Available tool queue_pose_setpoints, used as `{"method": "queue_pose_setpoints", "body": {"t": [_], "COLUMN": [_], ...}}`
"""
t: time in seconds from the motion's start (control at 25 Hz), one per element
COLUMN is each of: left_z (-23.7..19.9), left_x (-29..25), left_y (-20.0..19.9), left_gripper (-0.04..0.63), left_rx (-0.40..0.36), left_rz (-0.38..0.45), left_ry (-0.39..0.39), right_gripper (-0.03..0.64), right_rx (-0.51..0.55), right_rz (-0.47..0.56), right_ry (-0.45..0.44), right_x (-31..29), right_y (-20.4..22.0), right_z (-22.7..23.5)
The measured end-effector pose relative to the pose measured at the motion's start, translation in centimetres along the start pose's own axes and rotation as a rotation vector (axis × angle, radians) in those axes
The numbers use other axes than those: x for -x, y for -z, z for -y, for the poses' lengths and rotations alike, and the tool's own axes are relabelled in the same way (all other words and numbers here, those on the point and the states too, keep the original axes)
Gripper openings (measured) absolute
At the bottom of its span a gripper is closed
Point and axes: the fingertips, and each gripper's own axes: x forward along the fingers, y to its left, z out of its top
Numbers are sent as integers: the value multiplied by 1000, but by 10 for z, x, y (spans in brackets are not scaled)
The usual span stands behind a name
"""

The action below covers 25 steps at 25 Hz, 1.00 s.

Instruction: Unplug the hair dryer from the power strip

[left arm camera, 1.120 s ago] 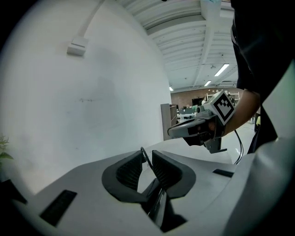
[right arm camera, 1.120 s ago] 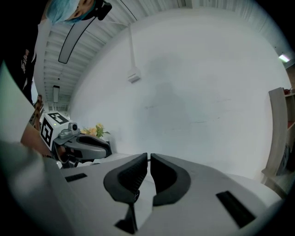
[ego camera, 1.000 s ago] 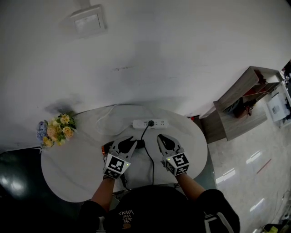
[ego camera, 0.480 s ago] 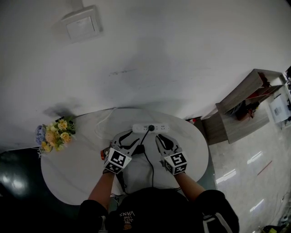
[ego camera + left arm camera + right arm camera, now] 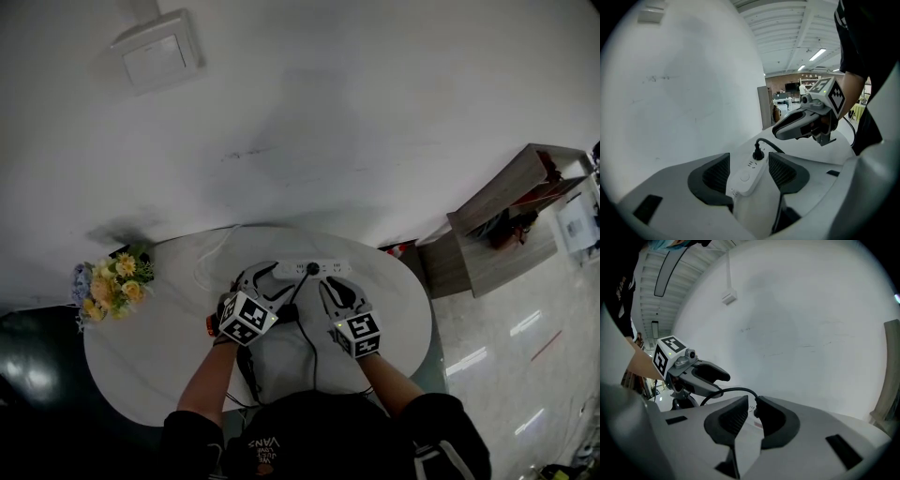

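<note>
Nothing is unplugged yet: the plug [image 5: 758, 153] sits seated in the power strip [image 5: 745, 177], which lies on the table [image 5: 141, 347] near the wall. Your left gripper [image 5: 748, 160] is opening its jaws astride the strip's end (pads clear of it), probably to steady it. Your right gripper [image 5: 752, 402] has its jaws pressed together, empty, just short of the plug. Spreading, pinching and pulling are all left to do.

Wall [image 5: 375, 141] close behind power strip [image 5: 336, 267], tight that side. Tabletop [image 5: 141, 347] open L & R of strip; cord [image 5: 769, 140] crosses in front.
</note>
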Motion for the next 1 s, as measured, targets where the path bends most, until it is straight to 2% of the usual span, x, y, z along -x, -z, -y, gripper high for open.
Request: {"method": "queue_pose_setpoints", "body": {"t": [0.12, 0.24, 0.52, 1.0], "left_z": [-2, -3, 1, 1], "left_x": [-10, -21, -47, -86], "left_y": [5, 11, 37, 69], "left_gripper": [262, 262, 285, 287], "left_rx": [-33, -90, -222, -405], "left_rz": [-42, -93, -235, -414], "left_ry": [31, 66, 162, 277], "right_gripper": [61, 124, 138, 141], "right_rx": [2, -1, 20, 123], "right_rz": [-9, -23, -59, -122], "right_ry": [-1, -9, -16, -27], "right_x": [-6, -12, -27, -59], "right_y": [2, 6, 15, 16], "right_z": [2, 3, 6, 14]}}
